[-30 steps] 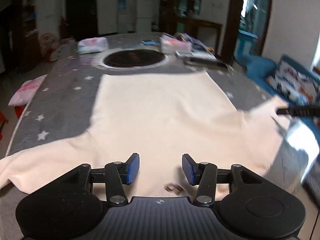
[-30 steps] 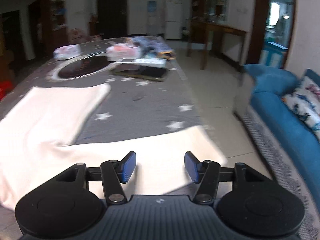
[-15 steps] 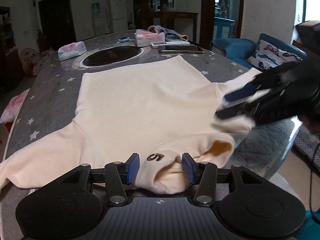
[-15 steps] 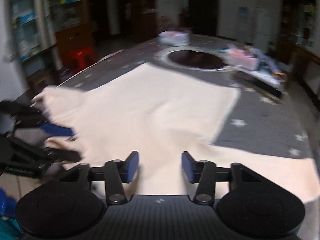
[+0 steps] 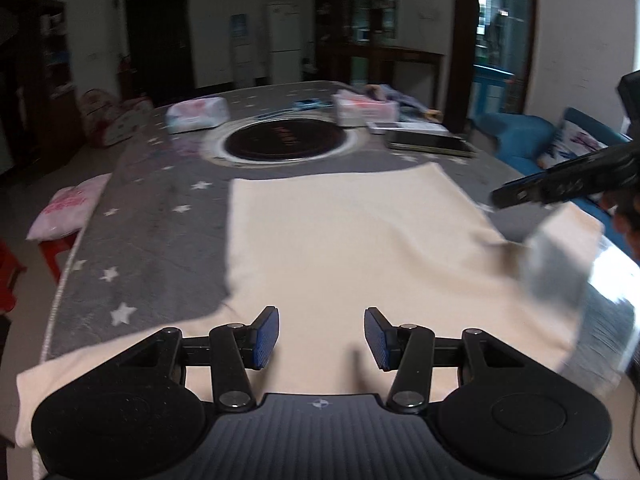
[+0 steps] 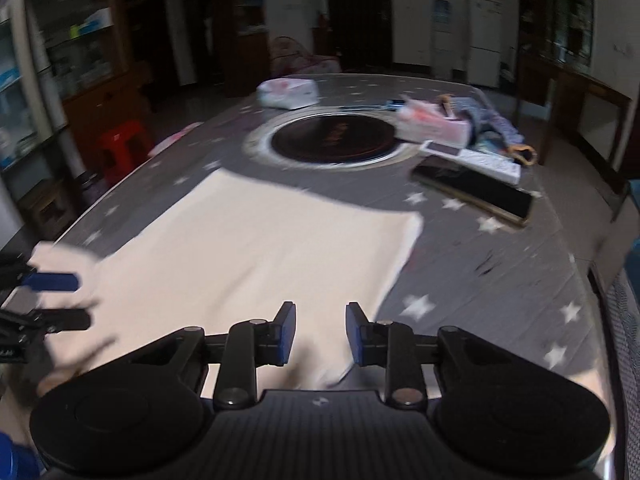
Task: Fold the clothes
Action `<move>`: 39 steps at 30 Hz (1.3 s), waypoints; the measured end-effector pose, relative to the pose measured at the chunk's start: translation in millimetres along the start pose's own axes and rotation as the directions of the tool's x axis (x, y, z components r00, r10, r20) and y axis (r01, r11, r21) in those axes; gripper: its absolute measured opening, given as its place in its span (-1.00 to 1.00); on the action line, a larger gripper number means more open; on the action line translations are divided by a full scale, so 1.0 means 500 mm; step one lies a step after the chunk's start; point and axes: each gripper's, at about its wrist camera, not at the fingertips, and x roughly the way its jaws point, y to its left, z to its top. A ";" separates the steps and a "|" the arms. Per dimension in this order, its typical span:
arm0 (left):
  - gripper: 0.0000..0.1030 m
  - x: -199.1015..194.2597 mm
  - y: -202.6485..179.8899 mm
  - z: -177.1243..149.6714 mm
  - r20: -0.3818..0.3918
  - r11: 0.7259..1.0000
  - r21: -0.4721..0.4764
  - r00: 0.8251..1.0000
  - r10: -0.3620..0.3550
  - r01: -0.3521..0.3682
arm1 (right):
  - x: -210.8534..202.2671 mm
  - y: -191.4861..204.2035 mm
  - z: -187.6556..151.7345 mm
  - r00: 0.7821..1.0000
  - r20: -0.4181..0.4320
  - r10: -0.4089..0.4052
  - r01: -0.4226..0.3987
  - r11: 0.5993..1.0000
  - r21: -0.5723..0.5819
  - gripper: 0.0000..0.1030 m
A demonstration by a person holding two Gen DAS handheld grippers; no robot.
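Both hand-held grippers are released: left hand-held gripper [image 5: 320, 338] and right hand-held gripper [image 6: 321, 333] hover with jaws apart, gripping nothing, over the cream shirt [image 5: 352, 248] spread flat on the starry worktop [image 5: 160, 240].

We held left gripper [image 5: 320, 334] level, jaws wide apart, nothing between, right gripper [image 6: 321, 334] level, jaws parted narrower, empty
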 end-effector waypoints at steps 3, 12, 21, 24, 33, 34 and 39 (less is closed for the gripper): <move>-0.02 0.024 0.025 0.010 -0.013 0.999 -0.025 1.000 0.025 -0.026 | 0.038 -0.041 0.041 0.999 -0.014 -0.029 0.030 0.998 0.047 -0.56; -0.02 0.059 0.061 0.008 -0.047 0.997 -0.060 0.998 0.053 -0.055 | 0.183 -0.108 0.098 0.990 -0.088 -0.109 0.117 0.989 0.093 -0.57; -0.02 0.086 0.081 0.003 -0.062 0.995 -0.068 0.996 0.069 -0.073 | 0.255 -0.110 0.122 0.983 -0.098 -0.157 0.161 0.986 0.036 -0.94; -0.02 0.093 0.090 0.002 -0.063 0.994 -0.079 0.995 0.072 -0.077 | 0.281 -0.099 0.141 0.979 -0.083 -0.186 0.185 0.983 -0.016 -0.94; -0.02 0.074 0.090 0.007 -0.040 0.992 -0.106 0.997 0.059 -0.063 | 0.253 -0.077 0.159 0.980 -0.059 -0.192 0.187 0.979 -0.084 -0.82; -0.02 0.066 0.084 0.008 -0.029 0.993 -0.103 0.998 0.053 -0.056 | 0.235 -0.072 0.155 0.982 -0.058 -0.180 0.175 0.981 -0.090 -0.82; -0.02 0.032 0.028 0.013 0.005 0.998 -0.065 1.000 -0.004 0.004 | 0.130 -0.035 0.116 0.993 -0.045 -0.107 0.100 0.986 -0.135 -0.74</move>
